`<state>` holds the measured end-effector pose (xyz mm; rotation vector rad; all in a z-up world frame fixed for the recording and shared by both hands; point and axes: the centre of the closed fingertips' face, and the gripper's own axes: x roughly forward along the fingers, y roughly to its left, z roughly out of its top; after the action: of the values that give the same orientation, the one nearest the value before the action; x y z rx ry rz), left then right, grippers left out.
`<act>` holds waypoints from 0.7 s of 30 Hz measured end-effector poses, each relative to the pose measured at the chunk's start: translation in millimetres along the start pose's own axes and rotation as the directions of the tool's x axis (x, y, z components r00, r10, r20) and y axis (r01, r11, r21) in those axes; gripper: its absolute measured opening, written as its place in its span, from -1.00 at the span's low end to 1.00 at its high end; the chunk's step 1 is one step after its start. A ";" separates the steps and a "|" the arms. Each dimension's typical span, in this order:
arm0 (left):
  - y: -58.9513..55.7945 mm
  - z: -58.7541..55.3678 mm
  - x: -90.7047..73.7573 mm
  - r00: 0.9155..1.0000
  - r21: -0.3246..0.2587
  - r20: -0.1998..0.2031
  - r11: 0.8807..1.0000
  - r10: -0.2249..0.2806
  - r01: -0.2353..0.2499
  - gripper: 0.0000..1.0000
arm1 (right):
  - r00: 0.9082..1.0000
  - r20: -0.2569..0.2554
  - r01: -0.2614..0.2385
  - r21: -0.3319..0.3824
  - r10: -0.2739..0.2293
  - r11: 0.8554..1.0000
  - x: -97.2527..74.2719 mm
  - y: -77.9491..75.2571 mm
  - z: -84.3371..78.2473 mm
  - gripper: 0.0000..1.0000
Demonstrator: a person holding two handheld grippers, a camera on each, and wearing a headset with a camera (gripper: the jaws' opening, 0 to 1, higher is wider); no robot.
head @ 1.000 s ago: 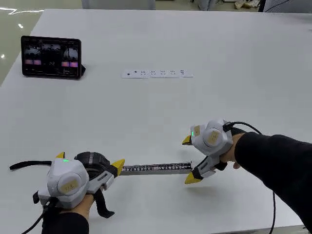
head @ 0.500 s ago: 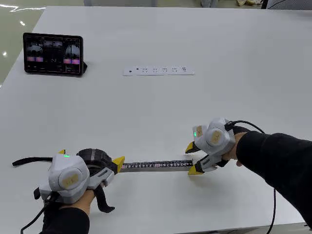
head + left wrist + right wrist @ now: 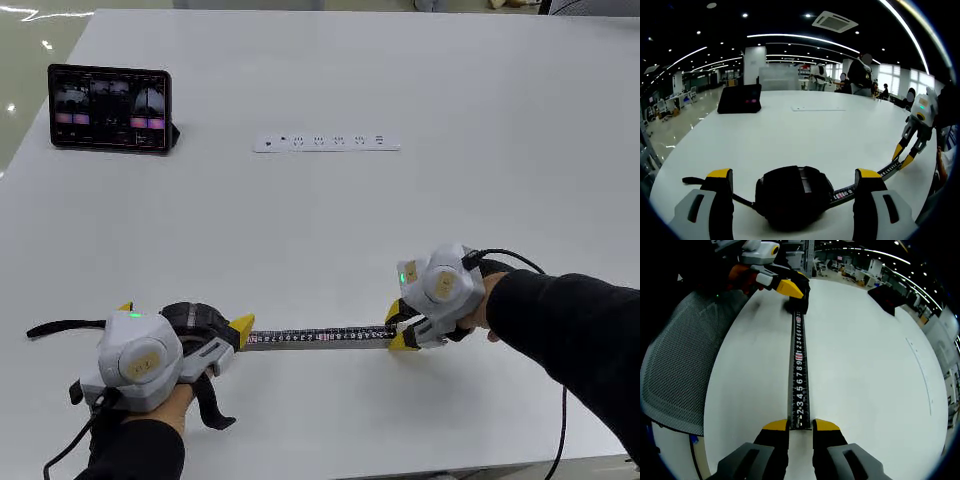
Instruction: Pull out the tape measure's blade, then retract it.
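Note:
A black tape measure case (image 3: 196,322) lies at the near left of the white table. My left gripper (image 3: 184,318) is shut on it, one yellow-tipped jaw on each side. The left gripper view has the case (image 3: 795,196) between the wide-set fingers of the left gripper (image 3: 795,175). The blade (image 3: 318,337) lies pulled out flat to the right. My right gripper (image 3: 398,330) is shut on its far end. In the right gripper view the numbered blade (image 3: 799,365) runs from the right gripper (image 3: 801,426) away to the case (image 3: 797,304).
A tablet (image 3: 110,108) stands at the far left and a white power strip (image 3: 326,143) lies mid-table. A black strap (image 3: 62,327) trails left of the case. People stand beyond the table's far edge (image 3: 860,75).
The right gripper's jaws, open above and below the blade's end a second ago, have come together onto it. The left gripper and case have stayed put.

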<state>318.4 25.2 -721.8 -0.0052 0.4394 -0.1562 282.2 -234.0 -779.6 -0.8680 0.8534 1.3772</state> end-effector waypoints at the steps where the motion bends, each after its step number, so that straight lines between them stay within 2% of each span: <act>1: 0.0 0.0 -0.1 1.000 0.000 0.000 1.000 0.000 0.000 0.98 | 1.000 -0.001 -0.002 0.001 0.002 1.000 0.4 0.0 -0.8 -0.74; 11: 2.3 1.2 0.5 1.000 -0.001 0.005 1.000 0.008 -0.008 0.96 | 1.000 -0.002 -0.005 0.021 0.005 1.000 1.0 -0.2 -0.9 -0.76; 15: 2.4 0.4 0.2 1.000 0.004 0.004 1.000 0.008 -0.008 0.86 | 1.000 -0.009 -0.006 0.048 0.006 0.999 1.3 -0.4 -0.9 -0.77; 17: 0.7 -2.5 0.6 1.000 -0.008 -0.011 1.000 -0.002 0.002 0.71 | 1.000 -0.013 -0.004 0.059 0.005 0.998 1.5 -0.8 -0.8 -0.77; 21: 0.4 -8.4 1.7 0.999 0.008 -0.039 1.000 -0.004 0.004 0.50 | 1.000 -0.019 -0.001 0.068 0.002 0.998 1.5 -1.0 -1.1 -0.77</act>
<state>316.4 25.6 -730.2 0.0050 0.4781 -0.1620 283.2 -234.3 -781.4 -0.8294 0.9107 1.3358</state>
